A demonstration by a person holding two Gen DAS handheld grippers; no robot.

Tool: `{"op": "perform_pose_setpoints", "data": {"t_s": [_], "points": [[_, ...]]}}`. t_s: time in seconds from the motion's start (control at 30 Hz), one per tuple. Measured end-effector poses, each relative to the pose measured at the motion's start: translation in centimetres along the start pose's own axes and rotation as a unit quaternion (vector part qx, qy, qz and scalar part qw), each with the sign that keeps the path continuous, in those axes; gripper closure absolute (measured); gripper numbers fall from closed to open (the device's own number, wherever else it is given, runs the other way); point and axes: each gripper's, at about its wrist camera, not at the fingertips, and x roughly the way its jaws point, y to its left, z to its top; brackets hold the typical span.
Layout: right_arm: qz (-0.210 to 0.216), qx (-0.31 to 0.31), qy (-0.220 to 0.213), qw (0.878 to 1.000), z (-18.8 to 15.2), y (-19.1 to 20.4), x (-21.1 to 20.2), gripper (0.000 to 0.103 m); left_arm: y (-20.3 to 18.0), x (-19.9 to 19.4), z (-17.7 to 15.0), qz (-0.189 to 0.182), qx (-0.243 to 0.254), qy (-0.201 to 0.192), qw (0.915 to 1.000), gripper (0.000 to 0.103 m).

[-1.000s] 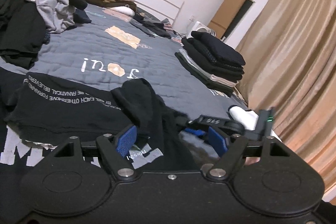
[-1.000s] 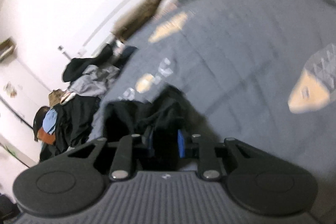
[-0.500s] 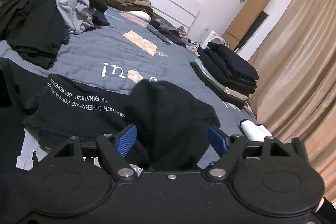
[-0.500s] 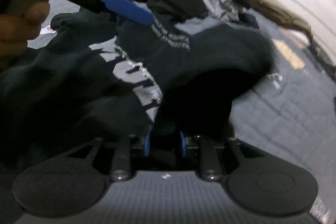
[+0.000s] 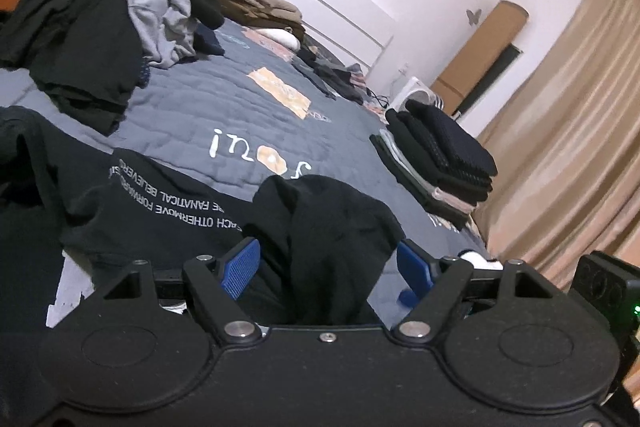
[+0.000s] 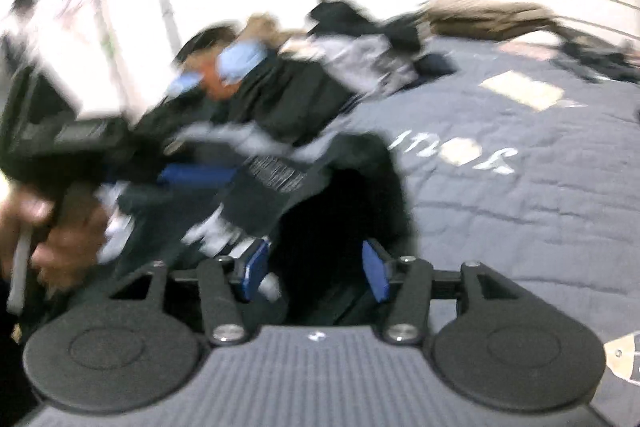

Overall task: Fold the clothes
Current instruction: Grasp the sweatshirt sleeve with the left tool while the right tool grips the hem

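A black T-shirt (image 5: pixel 160 203) with white lettering lies crumpled on the grey quilt (image 5: pixel 192 107) near the front. A bunched fold of it (image 5: pixel 328 227) rises between the blue pads (image 5: pixel 240 269) of my left gripper (image 5: pixel 328 269), which stands wide open around the cloth. In the blurred right wrist view, my right gripper (image 6: pixel 316 273) has its jaws opening. The shirt's dark fabric (image 6: pixel 344 195) sits loosely between them, with no pad pressing on it. A hand (image 6: pixel 60 239) holding the left gripper shows at the left of that view.
Unfolded clothes (image 5: pixel 100 27) are heaped at the far left of the bed. A folded stack of dark garments (image 5: pixel 440 163) sits at the right edge near the beige curtain (image 5: pixel 560 147). More folded beige items (image 5: pixel 248 3) lie by the headboard.
The right gripper's jaws, nearly shut on black fabric before, have spread apart, and its view has rolled and swung. The fold of black shirt now stands fully between the left pads.
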Motion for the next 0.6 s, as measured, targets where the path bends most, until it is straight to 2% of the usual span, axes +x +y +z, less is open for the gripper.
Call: {"op": "perform_pose_setpoints", "data": {"t_s": [0.17,0.37,0.4,0.5,0.53,0.6], "points": [[-0.056,0.043,-0.028,0.997,-1.1,-1.5,1.6,0.05,-0.3,0.1,-0.2,-0.002,0.007,0.003,1.0,0.028],[-0.054,0.042,-0.024,0.997,-2.1,-0.3,3.8,0.053,-0.3,0.2,-0.3,0.0,0.01,0.005,0.9999,0.028],[-0.059,0.051,-0.023,0.997,-2.1,-0.2,4.3,0.058,-0.3,0.2,-0.3,0.001,0.009,0.005,0.9999,0.028],[-0.053,0.074,-0.036,0.995,-2.0,-0.5,4.3,0.093,-0.3,0.2,-0.3,0.001,0.01,0.006,0.9999,0.028],[-0.051,0.082,-0.041,0.994,-2.0,-0.6,4.2,0.098,-0.3,0.2,-0.3,0.001,0.01,0.007,0.9999,0.028],[-0.057,0.111,-0.068,0.99,-1.6,-1.4,3.1,0.101,-0.3,0.1,-0.2,0.001,0.01,0.006,0.9999,0.028]]}}
